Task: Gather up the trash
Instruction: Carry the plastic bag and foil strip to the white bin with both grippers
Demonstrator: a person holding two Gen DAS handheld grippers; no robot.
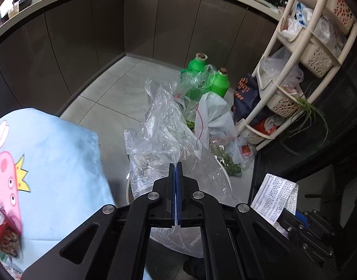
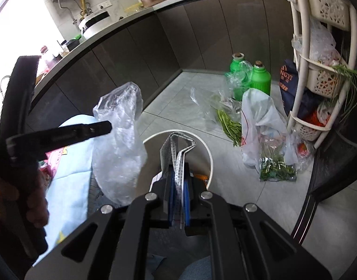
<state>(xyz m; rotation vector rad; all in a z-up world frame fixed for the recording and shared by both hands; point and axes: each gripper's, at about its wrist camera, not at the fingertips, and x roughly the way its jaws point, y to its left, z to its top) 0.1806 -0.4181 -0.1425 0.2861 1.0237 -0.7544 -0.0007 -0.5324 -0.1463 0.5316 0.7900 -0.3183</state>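
My left gripper [image 1: 176,166] is shut on a crumpled clear plastic bag [image 1: 159,135], which hangs from its tips. In the right wrist view the same gripper [image 2: 108,125] comes in from the left with the bag [image 2: 122,149] draped beside a round white bin [image 2: 210,156]. My right gripper [image 2: 178,166] is shut on a folded strip of printed paper [image 2: 176,147], held above the bin's opening. From the left wrist view that paper [image 1: 276,196] and the right gripper [image 1: 288,219] sit at the lower right. The bag hides most of the bin rim [image 1: 227,177].
Two green bottles [image 2: 260,79], a white bag [image 2: 260,116], green beans [image 2: 230,126] and bagged greens [image 2: 276,165] lie on the tiled floor. A cream basket rack [image 2: 318,81] stands at the right. A light blue cartoon cloth [image 1: 50,163] lies at the left. Dark cabinets line the back.
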